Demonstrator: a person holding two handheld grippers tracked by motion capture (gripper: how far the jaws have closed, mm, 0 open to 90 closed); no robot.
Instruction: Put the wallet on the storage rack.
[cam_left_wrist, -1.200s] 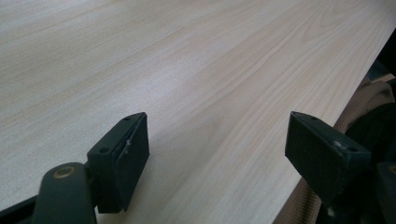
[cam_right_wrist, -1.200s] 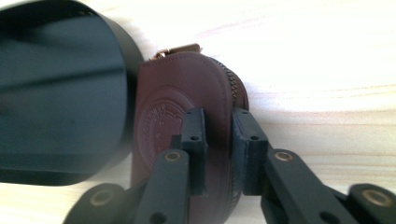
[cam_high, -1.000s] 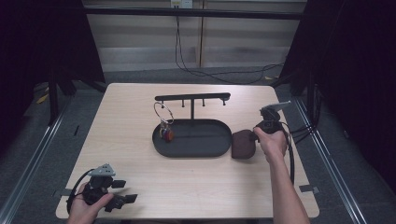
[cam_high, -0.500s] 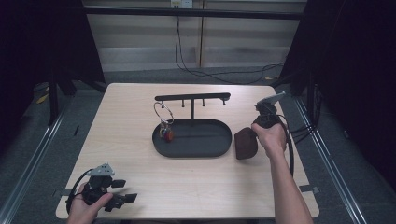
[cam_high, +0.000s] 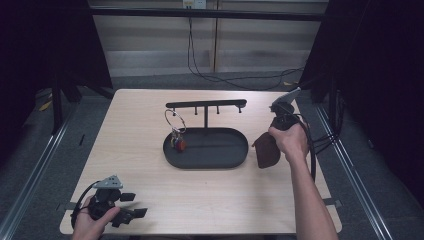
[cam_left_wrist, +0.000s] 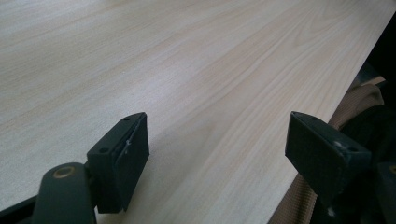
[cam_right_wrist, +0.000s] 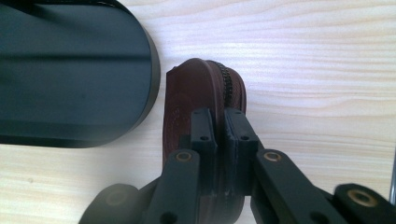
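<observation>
The right gripper (cam_high: 283, 116) sits just beside the right end of the black oval tray (cam_high: 235, 156), its fingers (cam_right_wrist: 204, 135) pinched tight on a brown zipped pouch (cam_right_wrist: 194, 93). The pouch hangs from them over the pale tabletop (cam_high: 140, 130), close to the tray's rim; whether it touches the wood I cannot tell. On the tray's stand a metal ring (cam_high: 175, 121) hangs from the crossbar (cam_high: 206, 104) with keys (cam_high: 177, 142) dangling below. The left gripper (cam_high: 116, 205) rests at the near left corner, its fingers (cam_left_wrist: 122, 158) spread wide apart with nothing between them.
</observation>
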